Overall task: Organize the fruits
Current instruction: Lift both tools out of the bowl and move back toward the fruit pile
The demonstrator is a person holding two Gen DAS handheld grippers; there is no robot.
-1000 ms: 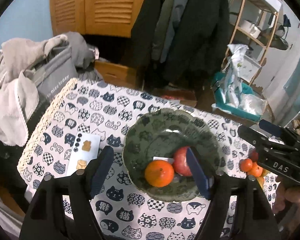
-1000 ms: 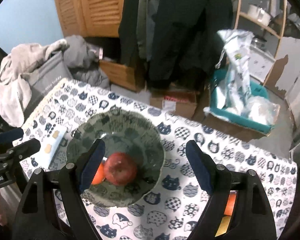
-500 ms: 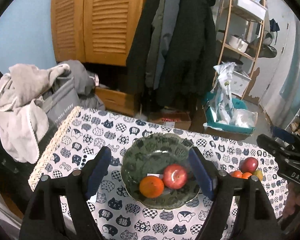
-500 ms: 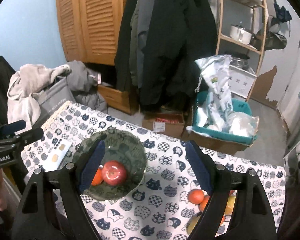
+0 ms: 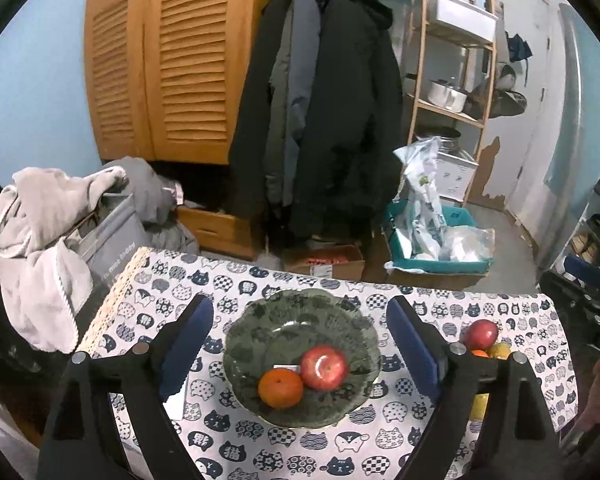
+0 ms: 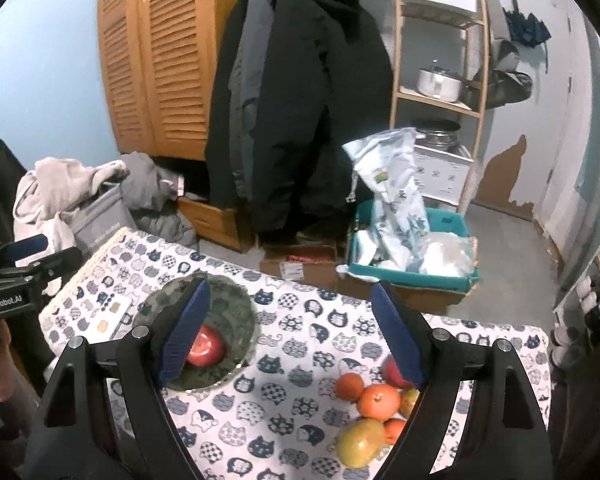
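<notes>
Cat-print cloth covers the table (image 5: 260, 276); a dark green scalloped bowl (image 5: 260, 320) holds one red apple (image 5: 324, 366) and one orange mandarin (image 5: 280, 388), lower centre. Left hand-held gripper (image 5: 300, 344) is opening, empty; right hand-held gripper (image 6: 290, 330) stands wide, empty. Next step, by judgement: right takes a fruit from the loose fruit pile (image 6: 374, 398), lower right.

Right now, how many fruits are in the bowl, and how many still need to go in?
Done: a red apple and an orange sit in the green bowl. In hand: nothing; both tongs are empty, the left tongs opening. Left: the fruit pile on the cat-print cloth, about six or seven pieces including a mango.
</notes>
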